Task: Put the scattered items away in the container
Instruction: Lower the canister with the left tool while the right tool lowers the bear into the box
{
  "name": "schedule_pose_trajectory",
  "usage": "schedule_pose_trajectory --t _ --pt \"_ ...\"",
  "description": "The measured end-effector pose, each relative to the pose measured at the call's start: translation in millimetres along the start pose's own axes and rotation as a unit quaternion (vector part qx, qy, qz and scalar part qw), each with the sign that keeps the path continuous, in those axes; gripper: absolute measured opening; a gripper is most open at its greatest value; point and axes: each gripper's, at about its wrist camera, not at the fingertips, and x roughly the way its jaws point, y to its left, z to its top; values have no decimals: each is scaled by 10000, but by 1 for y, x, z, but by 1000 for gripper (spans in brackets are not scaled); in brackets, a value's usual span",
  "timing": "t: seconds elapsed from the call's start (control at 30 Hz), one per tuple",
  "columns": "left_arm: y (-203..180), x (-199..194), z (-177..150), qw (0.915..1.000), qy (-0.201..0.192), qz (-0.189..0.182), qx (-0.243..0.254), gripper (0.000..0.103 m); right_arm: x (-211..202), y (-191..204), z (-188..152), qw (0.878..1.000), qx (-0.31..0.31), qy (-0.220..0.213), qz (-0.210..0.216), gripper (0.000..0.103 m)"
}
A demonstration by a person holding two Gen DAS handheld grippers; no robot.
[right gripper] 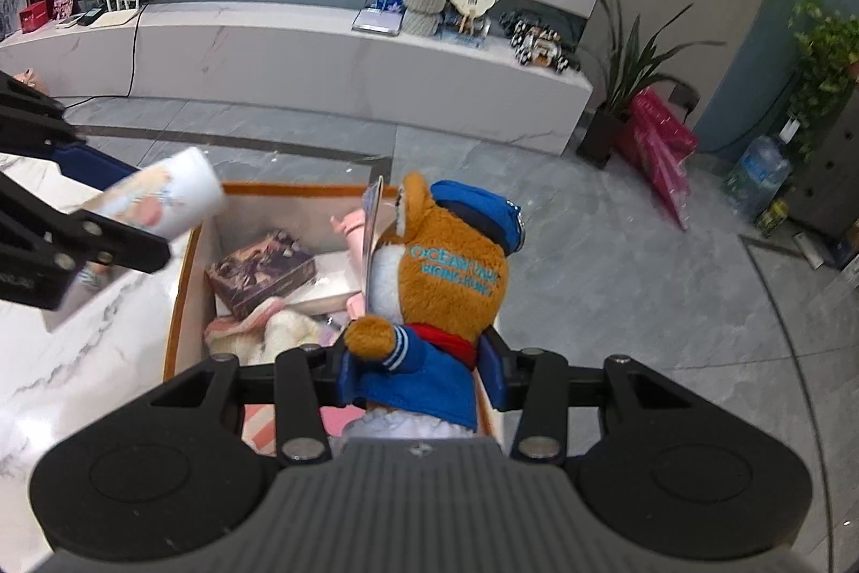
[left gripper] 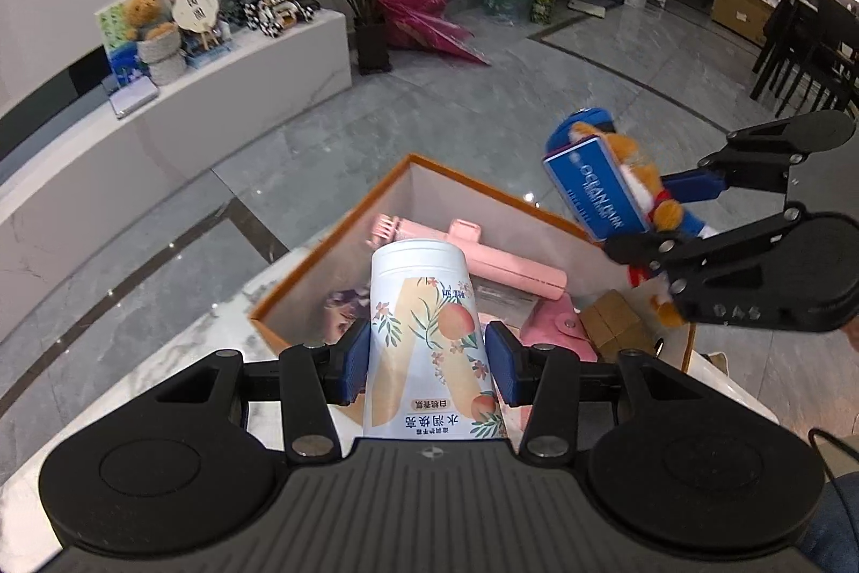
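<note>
blue-padded left hand-held gripper [left gripper: 428, 366] clamps tube [left gripper: 424, 336] above box [left gripper: 333, 245].

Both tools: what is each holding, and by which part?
Left tool grips the peach-print bottle around its lower body; right tool clamps the plush bear at its blue-jacketed torso.

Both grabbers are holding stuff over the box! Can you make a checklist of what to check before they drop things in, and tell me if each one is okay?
1. Left gripper holds the peach-print tube firmly: ok, pads press both its sides.
2. Right gripper holds the plush bear: ok, clamped at the body.
3. Tube is over the orange-rimmed box: ok in the left wrist view; the right wrist view shows it near the box's edge.
4. Bear is over the box: ok, it hangs above the box's right side.
5. Room in the box: cannot tell, the pink comb and patterned carton already fill much of it.
6. Grippers apart from each other: ok.
</note>
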Motion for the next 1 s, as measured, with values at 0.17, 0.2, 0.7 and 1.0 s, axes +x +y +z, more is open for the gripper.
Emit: schedule_pose_trajectory --t 0.17,0.2,0.7,1.0 --pt "-6 29 -2 9998 153 -106 -20 53 27 -1 -12 9996 157 181 144 47" --pt "-7 35 -3 9997 186 -128 -15 53 32 0 -15 9995 170 226 165 47" --pt "-14 83 -13 9986 478 -222 -81 53 82 2 -39 9969 242 660 363 47" --pt "-8 95 -23 9980 565 -225 -170 53 97 14 -42 9959 184 729 502 47"
